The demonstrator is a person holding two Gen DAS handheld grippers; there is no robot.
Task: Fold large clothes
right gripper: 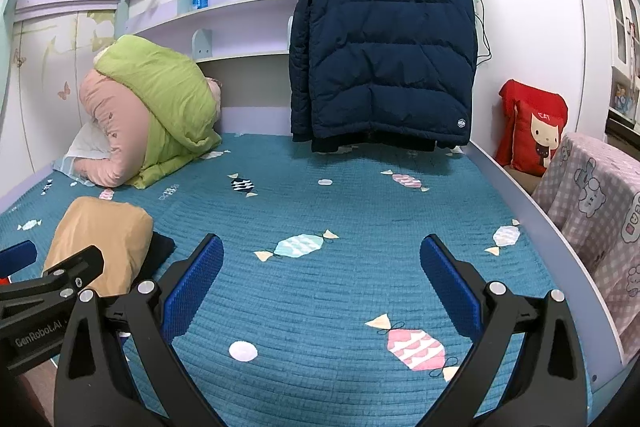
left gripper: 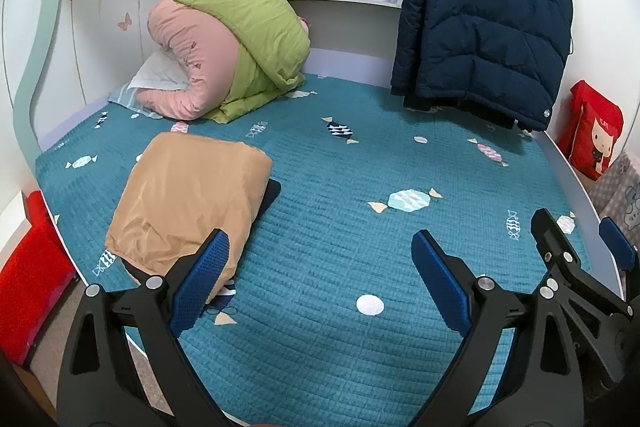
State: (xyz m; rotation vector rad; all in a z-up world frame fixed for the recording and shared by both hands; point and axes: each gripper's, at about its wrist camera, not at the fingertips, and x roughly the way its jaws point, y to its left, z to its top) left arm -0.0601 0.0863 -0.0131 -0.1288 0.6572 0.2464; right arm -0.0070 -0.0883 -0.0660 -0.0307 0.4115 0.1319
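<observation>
Through the left wrist view: hovering over the teal candy-print bed (left gripper: 320, 247), left gripper (left gripper: 320, 279) with fingers (left gripper: 200, 279) spread wide apart and gripping nothing, seemingly waiting between garments. Lying just left of it, a tan folded garment (left gripper: 188, 207) resting over something dark, probably parked at the bed's edge to leave the middle free. Hanging at the far right, a navy-and-yellow puffer jacket (left gripper: 484, 27), likely the next large piece to fold. Bundled in the far corner, a green-and-pink quilt (left gripper: 224, 43), out of the working space. Through the right wrist view: holding the right gripper (right gripper: 322, 279) likewise wide apart and unloaded, facing the jacket (right gripper: 384, 59) suspended above the bed (right gripper: 340, 287), tan garment (right gripper: 100, 239) sitting at lower left.
</observation>
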